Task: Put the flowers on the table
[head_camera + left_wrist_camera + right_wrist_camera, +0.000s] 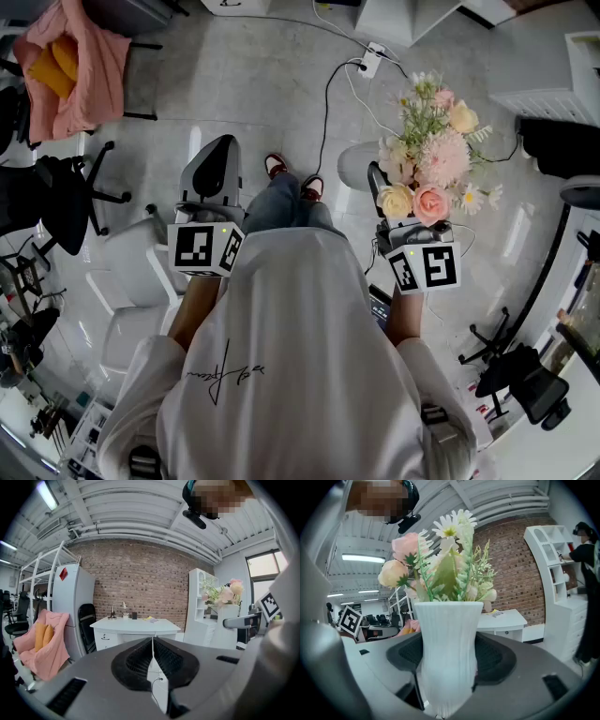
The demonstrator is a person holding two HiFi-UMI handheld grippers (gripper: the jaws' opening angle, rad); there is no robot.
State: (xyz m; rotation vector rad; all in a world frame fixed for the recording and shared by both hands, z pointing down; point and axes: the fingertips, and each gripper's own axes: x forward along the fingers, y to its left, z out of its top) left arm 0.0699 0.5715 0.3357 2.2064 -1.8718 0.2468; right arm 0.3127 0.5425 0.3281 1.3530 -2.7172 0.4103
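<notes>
A bunch of pink, cream and white flowers point(427, 159) stands upright in a ribbed white vase point(447, 639). My right gripper point(447, 667) is shut on that vase, its jaws spread wide around the lower body. In the head view the blooms hide the vase, and the right gripper point(380, 183) sits in front of my right arm. My left gripper point(214, 169) is held level beside it, shut, with nothing between its pads point(152, 660). A white table point(136, 626) stands ahead by the brick wall, some way off, and shows in the right gripper view as the table point(506, 618) too.
A pink cloth point(70, 66) hangs over a chair at the left. A black office chair point(66, 197) stands near it, another chair point(525, 375) at the right. A power strip with cables point(370, 58) lies on the floor ahead. A white shelf unit point(201, 602) and a person point(583, 573) are right of the table.
</notes>
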